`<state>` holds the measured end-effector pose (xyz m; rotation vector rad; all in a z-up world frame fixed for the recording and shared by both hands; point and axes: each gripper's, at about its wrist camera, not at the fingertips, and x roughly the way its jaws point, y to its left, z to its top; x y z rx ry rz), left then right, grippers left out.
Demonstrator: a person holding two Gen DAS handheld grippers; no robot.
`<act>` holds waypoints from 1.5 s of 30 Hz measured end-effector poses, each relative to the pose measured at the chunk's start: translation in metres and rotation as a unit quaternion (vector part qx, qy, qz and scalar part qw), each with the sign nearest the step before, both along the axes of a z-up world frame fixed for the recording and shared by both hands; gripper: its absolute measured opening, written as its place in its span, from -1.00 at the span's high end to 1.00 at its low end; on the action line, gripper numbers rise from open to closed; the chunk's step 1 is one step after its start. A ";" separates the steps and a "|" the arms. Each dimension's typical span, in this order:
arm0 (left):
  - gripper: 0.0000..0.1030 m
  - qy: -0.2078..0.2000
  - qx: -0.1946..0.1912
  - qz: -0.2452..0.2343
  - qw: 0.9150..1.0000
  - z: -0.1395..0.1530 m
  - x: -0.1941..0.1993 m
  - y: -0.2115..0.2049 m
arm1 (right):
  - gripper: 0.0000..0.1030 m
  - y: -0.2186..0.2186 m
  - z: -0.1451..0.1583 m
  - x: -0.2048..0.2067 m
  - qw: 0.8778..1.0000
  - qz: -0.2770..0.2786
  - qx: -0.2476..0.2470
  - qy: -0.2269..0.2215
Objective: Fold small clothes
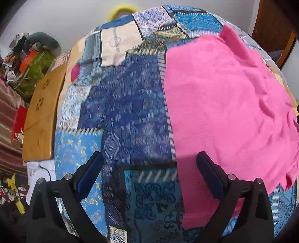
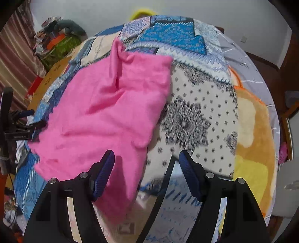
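A pink garment (image 1: 224, 104) lies spread flat on the patchwork cloth (image 1: 130, 112) that covers the table. In the left wrist view my left gripper (image 1: 149, 164) hovers wide open over the garment's left edge. Its right finger (image 1: 209, 173) is over the pink fabric, and the left finger is over the blue patchwork. The right wrist view has the garment (image 2: 112, 104) at centre left, one sleeve folded up at the far end. My right gripper (image 2: 146, 162) is open above the garment's near right corner, with nothing pinched. The left gripper (image 2: 28, 123) shows at the far left edge.
A bare wooden table edge (image 1: 43, 112) runs along the left. Behind it are a green bag with piled items (image 1: 37, 69) and a striped curtain (image 2: 16, 61). An orange and yellow plush blanket (image 2: 256, 130) lies at the right. A yellow ring (image 1: 121, 9) peeks over the far edge.
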<state>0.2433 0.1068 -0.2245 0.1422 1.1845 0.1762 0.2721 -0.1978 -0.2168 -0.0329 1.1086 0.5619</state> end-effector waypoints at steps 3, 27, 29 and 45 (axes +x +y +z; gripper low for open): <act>-0.95 -0.015 -0.011 0.005 1.000 0.008 0.019 0.001 | -0.32 0.003 0.007 0.013 1.000 -0.006 0.006 -0.012; -0.70 -0.012 -0.128 0.046 0.991 -0.031 0.185 0.010 | -0.30 0.017 -0.032 0.128 0.996 -0.065 0.063 -0.003; -0.53 -0.020 -0.135 0.046 0.990 -0.030 0.188 0.011 | -0.16 0.019 -0.034 0.129 0.996 -0.061 0.070 -0.003; 0.87 -0.061 -0.030 0.025 0.997 -0.011 0.180 -0.002 | 0.83 0.022 -0.013 0.130 0.994 -0.051 0.059 -0.076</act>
